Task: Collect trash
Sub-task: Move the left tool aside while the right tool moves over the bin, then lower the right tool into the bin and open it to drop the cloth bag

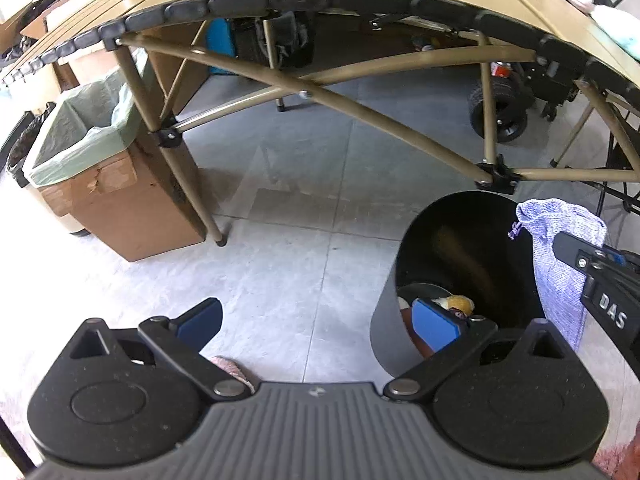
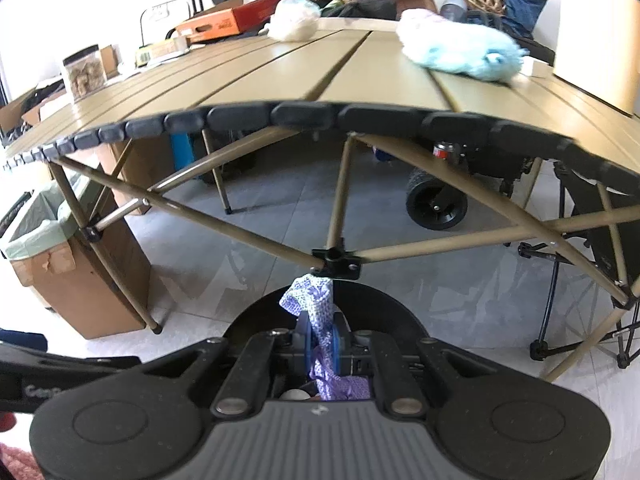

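Right wrist view shows the right gripper (image 2: pixel 323 342) clamped on a crumpled lilac-and-white cloth rag (image 2: pixel 310 294), held over the tall black cylindrical bin (image 1: pixel 472 256). The bin stands at about four o'clock in the left wrist view, with some trash already at its bottom. The left gripper (image 1: pixel 320 322) hangs empty, its jaws wide apart. The rag's loose end drapes near the bin's rim at three o'clock — if released there, it may catch on the edge or slide outside. The tan slatted folding table (image 2: pixel 256 80) frame is close — a sideways swing could snag it.
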Motion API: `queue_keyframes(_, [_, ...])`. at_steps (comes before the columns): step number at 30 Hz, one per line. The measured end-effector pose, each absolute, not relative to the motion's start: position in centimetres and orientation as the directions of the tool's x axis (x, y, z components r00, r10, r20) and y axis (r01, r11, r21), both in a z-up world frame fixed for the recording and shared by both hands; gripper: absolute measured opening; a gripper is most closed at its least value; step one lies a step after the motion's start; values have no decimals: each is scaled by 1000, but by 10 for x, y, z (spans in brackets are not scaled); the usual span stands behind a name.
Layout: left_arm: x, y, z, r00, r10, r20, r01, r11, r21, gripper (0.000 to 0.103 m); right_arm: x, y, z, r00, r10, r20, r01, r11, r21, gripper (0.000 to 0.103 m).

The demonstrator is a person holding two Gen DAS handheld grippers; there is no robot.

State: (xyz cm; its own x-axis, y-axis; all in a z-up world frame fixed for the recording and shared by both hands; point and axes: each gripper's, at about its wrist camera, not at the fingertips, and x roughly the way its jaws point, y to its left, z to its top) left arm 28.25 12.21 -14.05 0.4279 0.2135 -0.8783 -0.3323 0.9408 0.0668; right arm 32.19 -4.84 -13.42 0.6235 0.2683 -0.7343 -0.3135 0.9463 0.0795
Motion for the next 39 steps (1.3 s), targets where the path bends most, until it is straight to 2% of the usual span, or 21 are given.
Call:
queue_keyframes(23, [280, 143, -154, 364, 249, -897, -381, 919, 101, 103, 348, -22, -180, 489, 187, -852, -301, 953, 36, 9])
queue_keyframes(35, [281, 142, -155, 358, 251, -899, -378, 920, 106, 103, 351, -21, -185, 449, 187, -874, -305, 951, 47, 9])
queue_keyframes(38, [281, 142, -155, 358, 251, -900, -378, 920, 106, 103, 353, -23, -187, 418, 197, -887, -298, 952, 71, 15])
queue_keyframes(39, [281, 142, -155, 358, 250, -900, -378, 920, 105, 103, 353, -23, -188, 408, 199, -891, -297, 952, 77, 20])
